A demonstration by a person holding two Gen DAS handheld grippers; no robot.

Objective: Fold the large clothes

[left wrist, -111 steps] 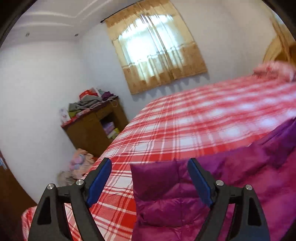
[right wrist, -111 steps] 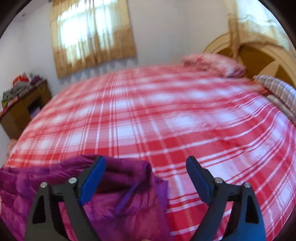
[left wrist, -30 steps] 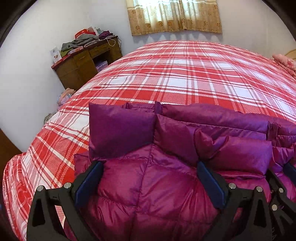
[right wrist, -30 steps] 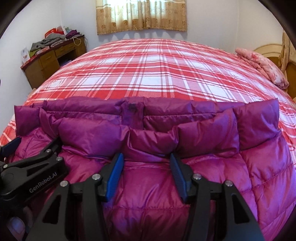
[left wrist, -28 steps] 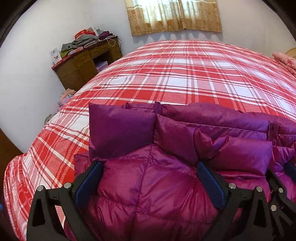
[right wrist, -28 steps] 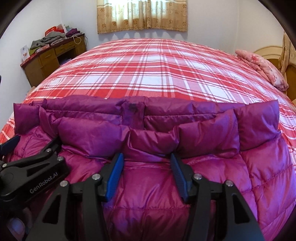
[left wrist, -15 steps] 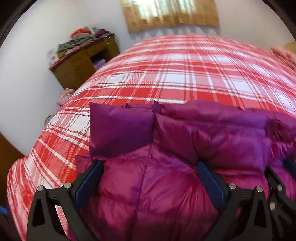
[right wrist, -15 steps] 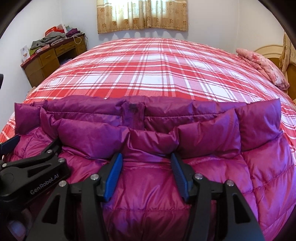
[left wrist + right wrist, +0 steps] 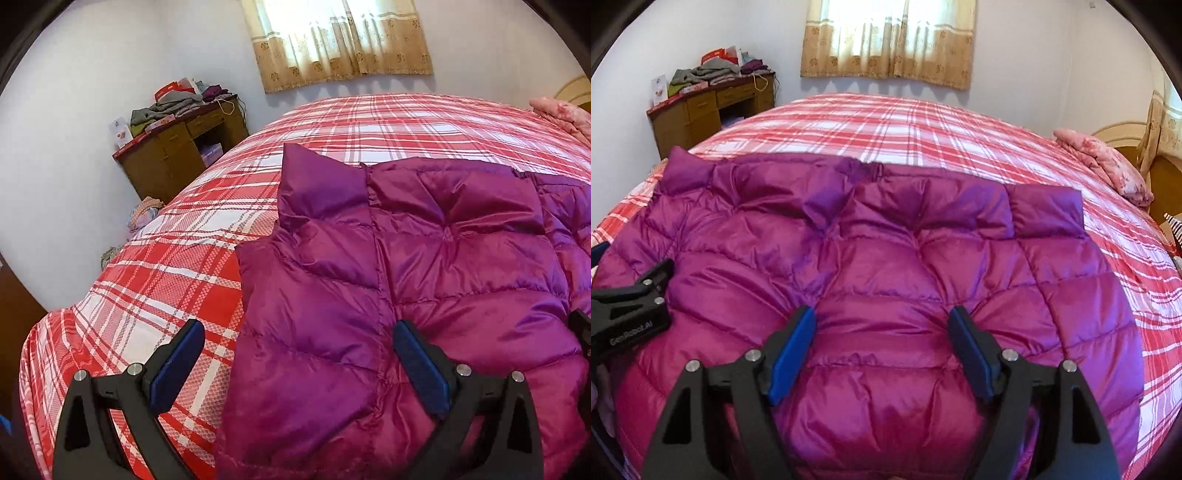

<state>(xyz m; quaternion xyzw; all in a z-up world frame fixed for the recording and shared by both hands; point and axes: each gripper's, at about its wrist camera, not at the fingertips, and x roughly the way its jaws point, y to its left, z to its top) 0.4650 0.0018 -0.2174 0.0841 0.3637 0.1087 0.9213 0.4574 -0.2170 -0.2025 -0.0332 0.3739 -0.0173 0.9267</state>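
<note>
A large magenta quilted down jacket (image 9: 424, 280) lies spread flat on the red plaid bed (image 9: 177, 273), its darker purple collar edge toward the window. It also fills the right wrist view (image 9: 886, 266). My left gripper (image 9: 295, 362) is open and empty, over the jacket's left edge, one finger above the bedspread. My right gripper (image 9: 882, 343) is open and empty, low over the jacket's near middle. The left gripper's body (image 9: 628, 314) shows at the left of the right wrist view.
A wooden desk (image 9: 177, 155) piled with clothes stands by the wall at the left. A curtained window (image 9: 890, 40) is behind the bed. A pink pillow (image 9: 1108, 162) lies at the bed's right, by a wooden headboard (image 9: 1160, 177). Clothes lie on the floor (image 9: 142, 216).
Both grippers have drawn back toward the near edge and risen. The right gripper's jaws have opened wider. The jacket now lies flatter, with more of its body in view.
</note>
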